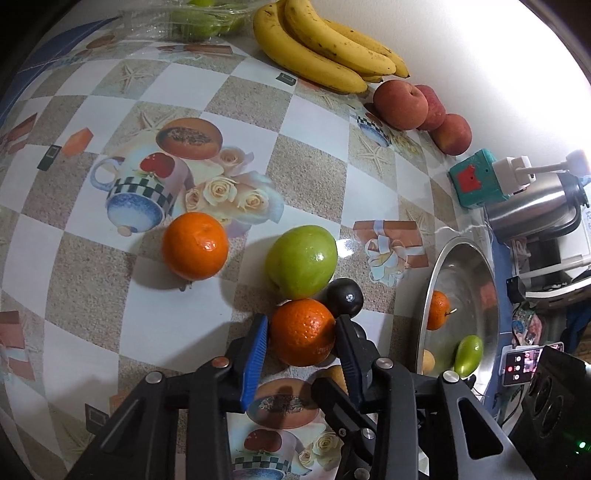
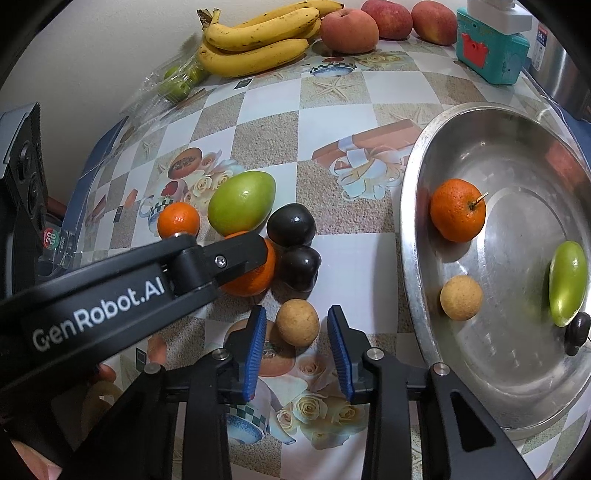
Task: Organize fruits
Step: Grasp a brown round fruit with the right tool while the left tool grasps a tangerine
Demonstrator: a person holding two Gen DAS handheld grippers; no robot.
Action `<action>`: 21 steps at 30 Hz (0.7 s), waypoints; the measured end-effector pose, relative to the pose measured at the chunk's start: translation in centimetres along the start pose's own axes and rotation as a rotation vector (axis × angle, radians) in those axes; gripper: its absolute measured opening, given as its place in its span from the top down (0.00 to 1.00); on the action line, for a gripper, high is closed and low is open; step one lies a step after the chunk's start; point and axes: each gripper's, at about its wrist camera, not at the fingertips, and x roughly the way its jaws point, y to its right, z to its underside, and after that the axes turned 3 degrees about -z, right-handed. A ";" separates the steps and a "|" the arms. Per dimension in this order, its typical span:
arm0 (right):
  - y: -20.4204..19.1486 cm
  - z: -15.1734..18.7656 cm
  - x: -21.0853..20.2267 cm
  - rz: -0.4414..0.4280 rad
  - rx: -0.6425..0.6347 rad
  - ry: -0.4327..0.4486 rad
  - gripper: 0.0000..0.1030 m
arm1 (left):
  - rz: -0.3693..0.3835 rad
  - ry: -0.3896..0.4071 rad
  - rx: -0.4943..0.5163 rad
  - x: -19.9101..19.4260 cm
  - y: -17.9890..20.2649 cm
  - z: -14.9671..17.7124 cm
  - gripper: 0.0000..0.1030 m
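left wrist view: the left gripper (image 1: 301,334) reaches low over the table (image 1: 177,325), its fingers (image 1: 255,354) straddling an orange (image 1: 302,331). both pads look pressed to the orange's sides, so i judge the claw clamped on it, though the orange may still rest on the table. it should be firm, a bit waxy and round, fairly light; a hold across its widest part, as here, looks right, since a hold higher up could let it squirt out. a green mango (image 1: 302,261) and a dark plum (image 1: 345,293) touch or nearly touch it behind. a second orange (image 1: 195,245) sits apart to the left. the metal bowl (image 1: 428,295) stands to the right, already holding fruit.

right wrist view: the right gripper (image 2: 297,343) points along the table with its jaws apart, either side of a small tan fruit (image 2: 297,322) and not touching it. that fruit looks light, hard and prone to roll; closing on its middle would suit. the left gripper (image 2: 243,258) crosses from the left onto the orange (image 2: 255,280), with two plums (image 2: 291,225) just beside. the bowl (image 2: 410,206) holds an orange, a tan fruit, a mango and a plum. bananas (image 2: 255,44) and apples (image 2: 349,31) lie by the wall.
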 end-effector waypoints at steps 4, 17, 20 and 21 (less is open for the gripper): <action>0.1 0.0 0.1 0.004 0.001 -0.006 0.69 | -0.016 0.007 -0.005 -0.2 -0.2 -0.1 0.62; -0.5 -0.1 -0.5 -0.035 -0.016 0.010 0.75 | -0.027 0.043 -0.028 -1.8 -0.5 -0.2 0.62; -0.5 -0.2 -1.1 -0.053 -0.014 0.025 0.75 | -0.022 0.070 -0.031 -2.7 -0.5 -0.3 0.62; -0.5 -0.2 -1.5 -0.061 -0.013 0.036 0.75 | -0.019 0.082 -0.029 -3.2 -0.5 -0.3 0.62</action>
